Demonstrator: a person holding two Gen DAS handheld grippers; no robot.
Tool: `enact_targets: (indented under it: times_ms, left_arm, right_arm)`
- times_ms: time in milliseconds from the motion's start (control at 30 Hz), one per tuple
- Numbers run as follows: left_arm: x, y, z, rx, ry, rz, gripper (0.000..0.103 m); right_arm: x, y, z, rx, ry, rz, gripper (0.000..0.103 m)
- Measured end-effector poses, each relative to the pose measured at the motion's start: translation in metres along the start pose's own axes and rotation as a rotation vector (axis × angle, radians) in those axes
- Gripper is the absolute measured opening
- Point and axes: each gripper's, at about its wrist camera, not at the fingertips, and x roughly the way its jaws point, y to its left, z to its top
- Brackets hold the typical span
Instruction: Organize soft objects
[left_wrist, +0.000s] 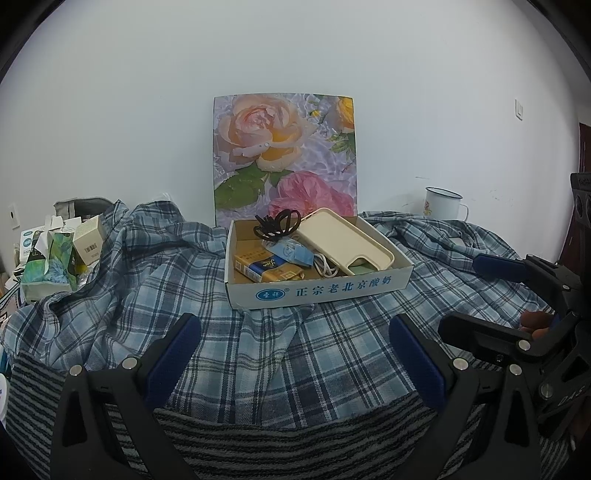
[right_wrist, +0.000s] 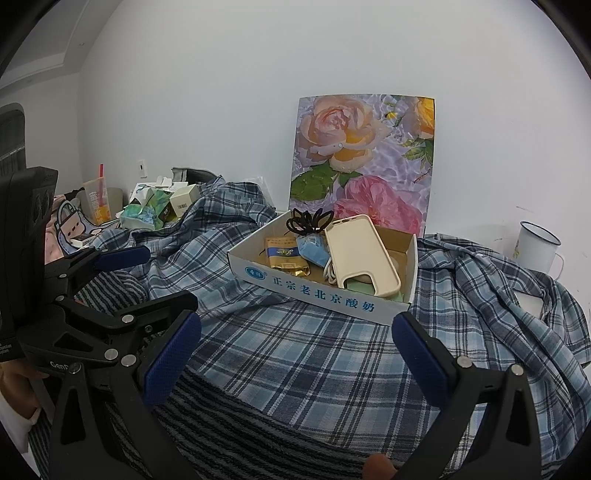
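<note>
A: Status of tools?

B: Left gripper (left_wrist: 295, 343) spread wide, nothing between the pads, hovering above the plaid shirt (left_wrist: 280, 343) near the front edge. Right gripper (right_wrist: 295, 343) likewise released and empty, just right of the left one.

A: Location of the soft goods?

B: Plaid shirt rumpled across the whole surface, lying over a striped towel (left_wrist: 258, 446) at the near edge. Cardboard box (left_wrist: 317, 291) resting directly on the shirt, centre and far. Inside: phone case (left_wrist: 343, 240), hair ties (left_wrist: 275, 223), blue face mask (left_wrist: 291, 253), cigarette pack (left_wrist: 264, 269), white cable (left_wrist: 327, 267).

A: Hazards?

B: Chief risk: pulling or lifting the shirt with the box on it, likely tipping the box and spilling its contents. Enamel mug (right_wrist: 535, 247) far right, beside the shirt's edge; apparently liable to topple if dragged cloth catches it. Tissue pack (left_wrist: 50, 266) and small cartons far left, against the folds, similarly exposed. Possible pinch through both layers, raising towel along with shirt.

A: Recommendation?

B: Box off the cloth first, then a grasp on the shirt alone.
</note>
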Motion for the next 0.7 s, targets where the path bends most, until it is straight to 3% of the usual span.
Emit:
enact_targets:
  times_ms: [700]
  left_arm:
    - [0.0006, 0.0016, -0.0005, -0.001, -0.001, -0.002, 0.103]
  right_arm:
    - [0.0018, 0.0001, -0.0009, -0.001, 0.007, 0.004, 0.103]
